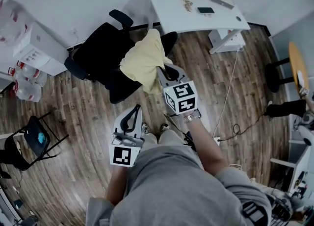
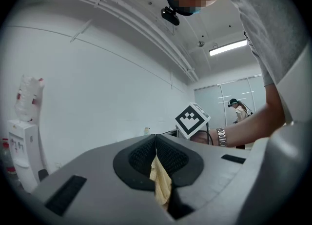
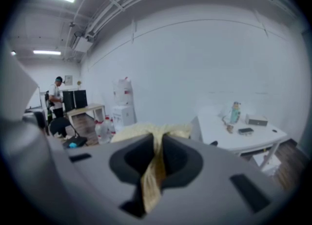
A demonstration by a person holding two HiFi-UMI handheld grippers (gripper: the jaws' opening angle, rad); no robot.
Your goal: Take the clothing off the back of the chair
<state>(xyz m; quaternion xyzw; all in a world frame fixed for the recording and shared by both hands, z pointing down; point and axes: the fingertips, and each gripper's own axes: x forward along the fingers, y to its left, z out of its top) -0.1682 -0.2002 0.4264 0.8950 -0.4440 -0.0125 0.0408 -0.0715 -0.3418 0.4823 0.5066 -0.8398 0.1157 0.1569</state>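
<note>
- Over the chair (image 1: 100, 48), the yellow clothing (image 1: 142, 61) sits bunched up, its far end by the worktop (image 1: 171, 4) edge and its near end toward the person.
- Right gripper (image 3: 158, 143): jaws all but closed, a gathered band of the cloth pinched between the pads. The bulk spreads out just beyond the tips.
- Left gripper (image 2: 156, 143): jaws closed as well, nipping a thin fold of the same yellow cloth, which trails down out of the pads.
- In the head view, the right gripper is right at the clothing's near edge, above the chair's side.
- The left gripper sits lower in that picture, close to the person's body. The stretch of cloth running to it can't be made out there.
- So the right hand is the nearer one, and the bulk lies ahead of its jaws, toward the chair.
- The cloth's long axis runs from the chair toward the person, roughly in line with the right gripper.
- My read: the lift-off is under way with both grips set. The cloth overlaps the chair from above, so whether it's clear of the back I can't tell.
- The next move looks like a pull up and back toward the person, both hands together, so the far end slides off rather than snags.
</note>
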